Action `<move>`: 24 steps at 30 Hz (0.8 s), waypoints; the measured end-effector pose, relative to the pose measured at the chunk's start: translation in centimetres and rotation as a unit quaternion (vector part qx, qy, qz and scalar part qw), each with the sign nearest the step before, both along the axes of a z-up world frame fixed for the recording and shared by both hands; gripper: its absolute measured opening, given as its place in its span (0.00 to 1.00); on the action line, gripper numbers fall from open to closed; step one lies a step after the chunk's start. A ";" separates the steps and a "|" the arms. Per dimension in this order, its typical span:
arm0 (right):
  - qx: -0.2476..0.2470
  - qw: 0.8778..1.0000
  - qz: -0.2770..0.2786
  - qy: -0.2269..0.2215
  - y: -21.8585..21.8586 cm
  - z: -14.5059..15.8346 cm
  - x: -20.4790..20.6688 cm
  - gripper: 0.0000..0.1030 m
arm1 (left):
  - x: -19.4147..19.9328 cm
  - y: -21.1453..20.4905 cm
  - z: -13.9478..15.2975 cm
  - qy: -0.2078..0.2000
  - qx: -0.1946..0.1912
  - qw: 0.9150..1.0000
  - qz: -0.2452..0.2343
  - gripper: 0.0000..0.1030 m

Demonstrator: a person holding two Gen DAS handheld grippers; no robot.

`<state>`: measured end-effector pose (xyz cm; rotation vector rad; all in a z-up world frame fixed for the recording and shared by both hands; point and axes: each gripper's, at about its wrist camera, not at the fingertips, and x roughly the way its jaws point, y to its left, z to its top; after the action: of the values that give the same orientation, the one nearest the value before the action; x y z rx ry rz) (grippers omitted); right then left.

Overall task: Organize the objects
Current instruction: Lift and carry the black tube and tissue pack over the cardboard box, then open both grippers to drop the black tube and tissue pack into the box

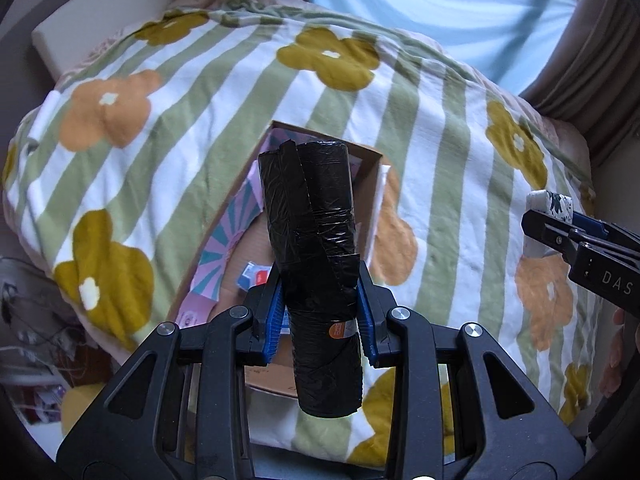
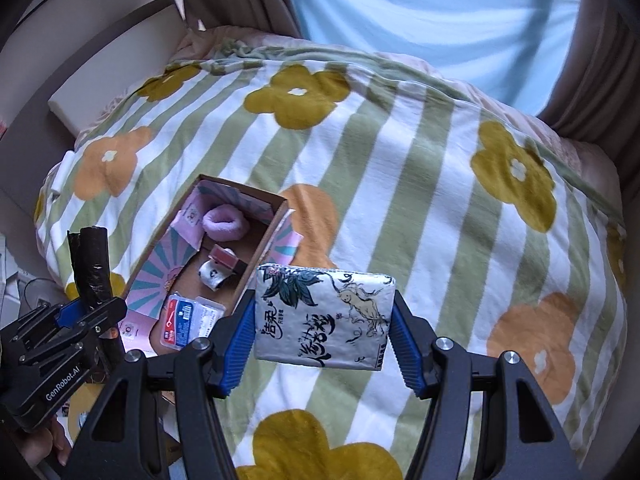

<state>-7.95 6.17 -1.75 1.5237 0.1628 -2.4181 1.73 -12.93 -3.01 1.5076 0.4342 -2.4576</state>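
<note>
Left hand-held gripper [image 1: 320, 312] clamped on a black roll of bin bags [image 1: 316, 264], blue pads [image 1: 273, 320] pressing both sides near the roll's lower half; roll stands roughly upright, slightly tilted, held in the air over the open cardboard box [image 2: 256, 248]. Right hand-held gripper [image 2: 324, 332] grasping a white tissue pack [image 2: 324, 316] with ink-style drawing and black lettering, pads on its left and right edges, pack held above the blanket [image 2: 400, 168] just right of the box. Box sits on the striped flower blanket on the bed. Inside it: pink fluffy scrunchie [image 2: 224, 222], small red block [image 2: 224, 256], white patterned item [image 2: 214, 274], clear plastic case with red label [image 2: 188, 320]. Blue curtain [image 2: 420, 16] behind the bed.
</note>
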 end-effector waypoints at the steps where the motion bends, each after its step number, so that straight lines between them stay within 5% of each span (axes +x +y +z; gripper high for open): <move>1: -0.001 1.000 0.013 -0.002 -0.8 -0.2 -0.4 0.56 | 0.3 -0.7 -0.3 -0.003 0.001 1.000 0.011 0.28; 12: 0.015 0.986 0.156 -0.052 -11.1 -5.6 -5.0 0.56 | 1.4 -5.2 -8.5 -0.077 0.047 0.991 0.096 0.28; 24: 0.069 0.962 0.236 -0.118 -17.4 -14.7 -9.4 0.56 | -1.8 -4.9 -15.9 -0.117 0.078 0.983 0.115 0.28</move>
<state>-17.36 -11.23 -16.44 1.5976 0.5833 -1.8729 -0.07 -17.88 -18.93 1.6776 0.7239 -2.0823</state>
